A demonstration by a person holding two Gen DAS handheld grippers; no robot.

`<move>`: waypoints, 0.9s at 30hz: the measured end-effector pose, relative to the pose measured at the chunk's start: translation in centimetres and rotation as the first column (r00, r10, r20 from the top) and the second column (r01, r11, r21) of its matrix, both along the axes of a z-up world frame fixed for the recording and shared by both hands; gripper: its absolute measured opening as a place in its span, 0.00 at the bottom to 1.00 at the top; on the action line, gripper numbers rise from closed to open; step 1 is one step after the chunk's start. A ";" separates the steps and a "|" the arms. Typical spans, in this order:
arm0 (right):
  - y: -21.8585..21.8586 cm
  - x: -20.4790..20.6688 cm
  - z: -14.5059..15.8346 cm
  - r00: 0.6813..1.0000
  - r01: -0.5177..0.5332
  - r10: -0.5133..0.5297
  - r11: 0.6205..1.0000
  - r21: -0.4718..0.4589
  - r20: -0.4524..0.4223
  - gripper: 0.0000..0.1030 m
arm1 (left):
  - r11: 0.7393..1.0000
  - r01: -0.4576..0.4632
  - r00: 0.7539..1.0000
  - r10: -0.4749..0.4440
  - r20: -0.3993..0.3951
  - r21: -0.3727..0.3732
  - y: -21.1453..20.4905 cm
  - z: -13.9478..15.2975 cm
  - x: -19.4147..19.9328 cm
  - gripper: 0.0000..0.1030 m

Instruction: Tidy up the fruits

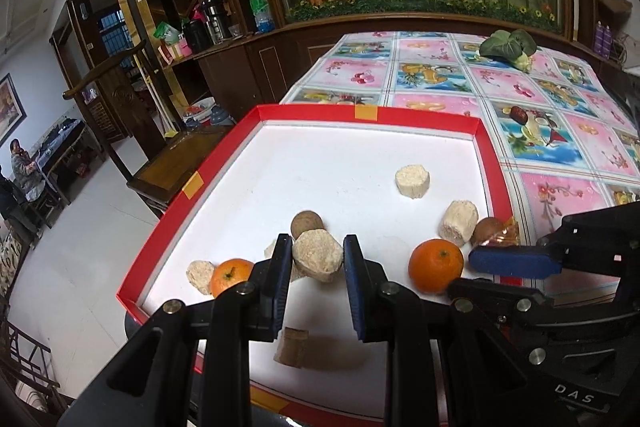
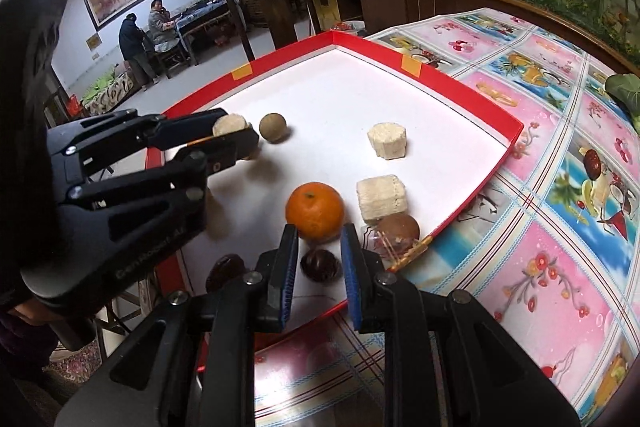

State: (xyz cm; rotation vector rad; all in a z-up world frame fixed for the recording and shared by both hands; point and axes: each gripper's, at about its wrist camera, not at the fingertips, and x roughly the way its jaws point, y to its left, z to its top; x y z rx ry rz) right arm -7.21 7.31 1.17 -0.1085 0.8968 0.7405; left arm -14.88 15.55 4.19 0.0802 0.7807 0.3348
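Tabletop under a fruit-print tablecloth (image 1: 532, 115) carries a red-rimmed tray (image 1: 368, 114) with a white floor, backed by dark wooden cabinets and a flower display; a leafy vegetable (image 1: 510, 47) lies far beyond. Bare white floor opens ahead of both jaw pairs toward the far rim. The left gripper (image 1: 318, 261) tilts down, its jaws narrowly parted and pressed on a pale puffed cake (image 1: 318, 255). A brown round fruit (image 1: 306, 223) sits just beyond it. The right gripper (image 2: 320, 267) also tilts down, jaws nearly shut and empty. A dark dried fruit (image 2: 321, 264) lies below them, and an orange (image 2: 315, 206) just past the tips.
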 end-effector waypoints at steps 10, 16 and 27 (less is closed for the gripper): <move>-0.6 -0.9 1.9 0.999 -0.031 0.029 0.998 0.056 0.042 0.28 | 0.998 -0.045 0.999 0.044 -0.025 -0.039 0.9 -0.3 -0.2 0.38; -4.2 0.2 4.0 0.981 0.112 -0.136 0.979 0.168 0.136 0.53 | 0.995 -0.071 0.995 0.076 0.060 -0.070 1.9 1.4 -1.4 0.60; -7.8 2.0 4.6 0.916 0.331 -0.361 0.926 0.180 0.173 0.69 | 0.995 -0.100 0.977 0.102 0.185 -0.021 2.3 3.9 -6.0 0.81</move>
